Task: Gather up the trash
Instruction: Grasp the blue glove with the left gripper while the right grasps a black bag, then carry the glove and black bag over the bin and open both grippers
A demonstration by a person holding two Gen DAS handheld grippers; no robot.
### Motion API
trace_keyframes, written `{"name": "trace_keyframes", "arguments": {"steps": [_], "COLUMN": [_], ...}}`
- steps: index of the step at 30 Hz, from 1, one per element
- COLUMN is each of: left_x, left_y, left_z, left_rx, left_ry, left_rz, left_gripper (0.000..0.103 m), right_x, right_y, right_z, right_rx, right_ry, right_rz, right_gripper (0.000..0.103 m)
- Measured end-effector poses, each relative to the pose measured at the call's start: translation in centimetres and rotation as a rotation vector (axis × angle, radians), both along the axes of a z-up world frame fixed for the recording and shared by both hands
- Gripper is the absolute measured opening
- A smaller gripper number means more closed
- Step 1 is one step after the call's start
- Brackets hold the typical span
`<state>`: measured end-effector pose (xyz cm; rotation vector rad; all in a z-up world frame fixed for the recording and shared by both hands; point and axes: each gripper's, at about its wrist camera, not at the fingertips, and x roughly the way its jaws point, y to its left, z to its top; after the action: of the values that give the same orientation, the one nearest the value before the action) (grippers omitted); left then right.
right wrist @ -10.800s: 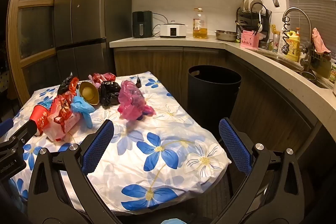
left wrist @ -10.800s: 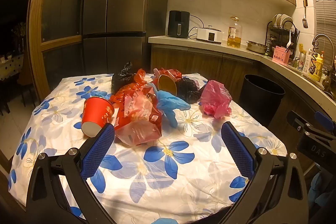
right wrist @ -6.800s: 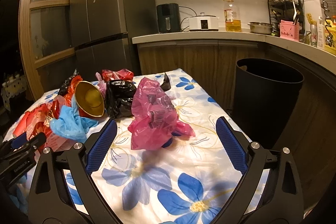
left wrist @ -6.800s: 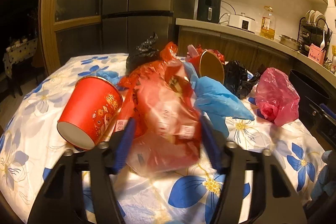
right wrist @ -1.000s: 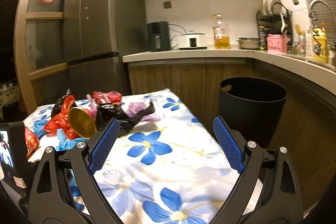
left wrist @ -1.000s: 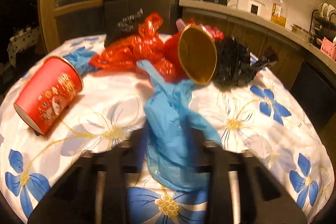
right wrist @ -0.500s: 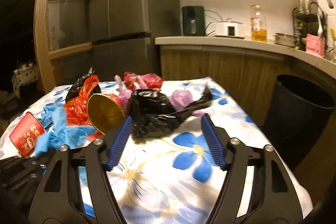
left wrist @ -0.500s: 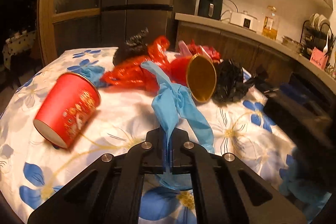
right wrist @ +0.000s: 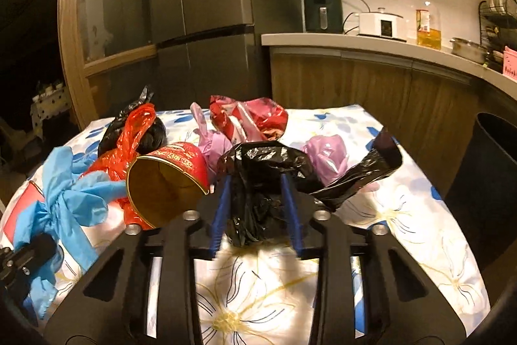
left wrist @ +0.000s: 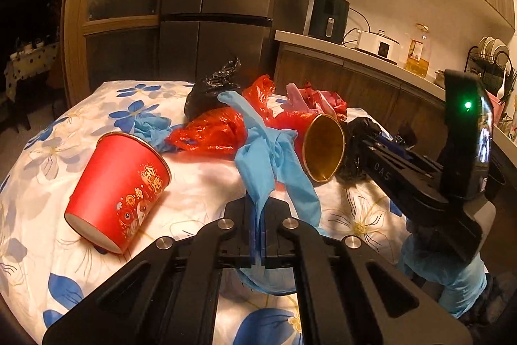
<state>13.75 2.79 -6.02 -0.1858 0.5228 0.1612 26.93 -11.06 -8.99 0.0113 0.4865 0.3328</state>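
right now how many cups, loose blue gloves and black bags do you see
cups: 2
loose blue gloves: 2
black bags: 2
total: 6

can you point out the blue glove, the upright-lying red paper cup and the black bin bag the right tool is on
blue glove [left wrist: 274,157], left wrist view, on the bunched palm above the shut left tool.
red paper cup [left wrist: 119,186], left wrist view, on its printed side wall.
black bag [right wrist: 258,164], right wrist view, on its crumpled top between the closing pads.
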Motion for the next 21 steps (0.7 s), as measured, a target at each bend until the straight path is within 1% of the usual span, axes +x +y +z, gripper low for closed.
{"name": "trace_keyframes", "arguments": {"steps": [1,2,3,7,9,14,21], "left_x": [0.0,0.0,0.0,-0.3,-0.5,-1.3,-2.1], "left_y": [0.0,0.1,0.1,-0.1,-0.2,-1.0,-2.9], "left_z": [0.1,0.1,0.2,0.5,0.8,1.6,2.6], "left_rx": [0.0,-0.001,-0.002,0.004,0.007,0.014,0.038], "left_ry": [-0.001,-0.002,-0.003,-0.011,-0.018,-0.036,-0.061], "left_rz": [0.001,0.002,0.003,0.002,0.001,-0.012,-0.055], "left_gripper": [0.001,0.001,0.001,0.001,0.001,0.001,0.001], "right_x": [0.1,0.0,-0.1,-1.6,-2.9,-5.5,-9.1], "right_y": [0.0,-0.1,-0.2,-1.0,-2.1,-4.8,-7.1], "right_z": [-0.1,0.0,0.1,1.2,2.1,4.0,5.2], "right_rx": [0.002,0.009,0.015,0.021,0.032,0.084,0.082], "right_ry": [0.003,0.001,-0.005,-0.061,-0.094,-0.133,-0.166], "right_rz": [0.005,0.014,0.017,0.007,-0.009,-0.035,-0.038], "right_gripper": [0.014,0.003,0.002,0.001,0.001,0.001,0.001]}}
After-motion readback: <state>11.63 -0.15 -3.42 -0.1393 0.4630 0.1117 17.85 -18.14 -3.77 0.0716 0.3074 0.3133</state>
